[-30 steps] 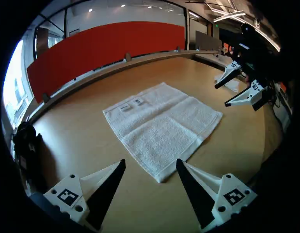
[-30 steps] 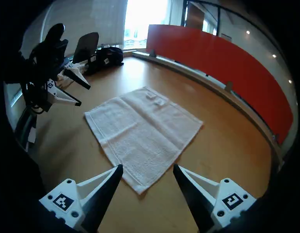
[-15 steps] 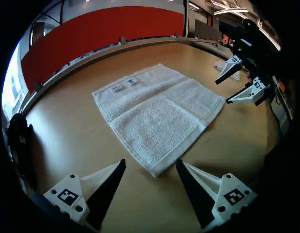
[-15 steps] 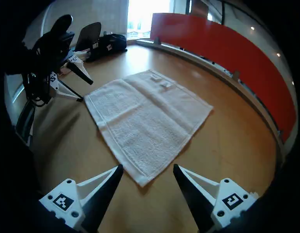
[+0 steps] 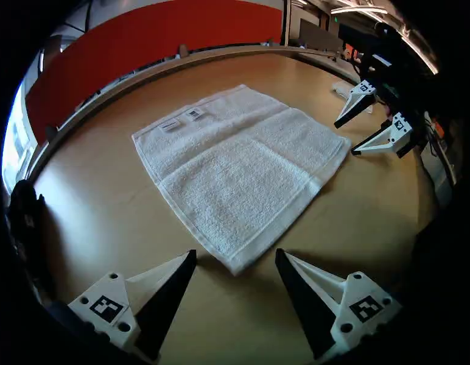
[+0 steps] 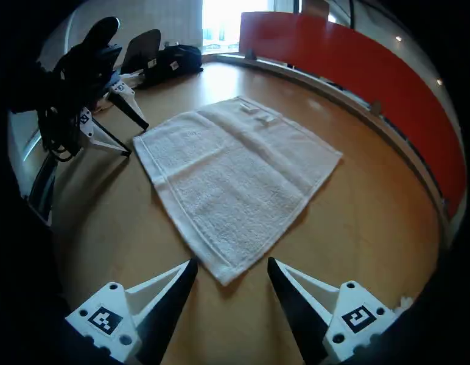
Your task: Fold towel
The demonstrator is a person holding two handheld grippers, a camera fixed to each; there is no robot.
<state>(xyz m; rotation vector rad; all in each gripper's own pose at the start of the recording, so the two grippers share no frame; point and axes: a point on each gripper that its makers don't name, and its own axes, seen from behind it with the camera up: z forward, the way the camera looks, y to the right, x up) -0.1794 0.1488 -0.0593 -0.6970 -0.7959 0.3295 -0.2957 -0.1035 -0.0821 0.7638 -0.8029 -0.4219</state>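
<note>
While the white towel (image 5: 235, 164) lies flat and fully spread on the wooden table (image 5: 101, 201), a gripper sits at each of two opposite corners.

In the left gripper view, the left gripper (image 5: 235, 252) has its jaws apart. The nearest towel corner pokes in between the two fingertips, and neither finger presses on the cloth. I can't tell if the tips touch the table.

In the right gripper view, the right gripper (image 6: 232, 261) is the same: jaws apart, the nearest corner lies between the tips, and nothing is clamped.

The left gripper view also catches the right gripper farther off, at the towel's right-hand corner. Its two white fingers are spread and point at the corner. What holds it is too dark to make out. The right gripper view likewise shows the left gripper at the towel's left corner, fingers spread.

Two small tags (image 5: 181, 119) sit on the towel's far edge, side by side.

A red partition (image 5: 143, 36) runs along the far side of the table. At the table's far end, in the right gripper view, there is a dark bag (image 6: 174, 61) with a chair (image 6: 140, 52) just beside it.
</note>
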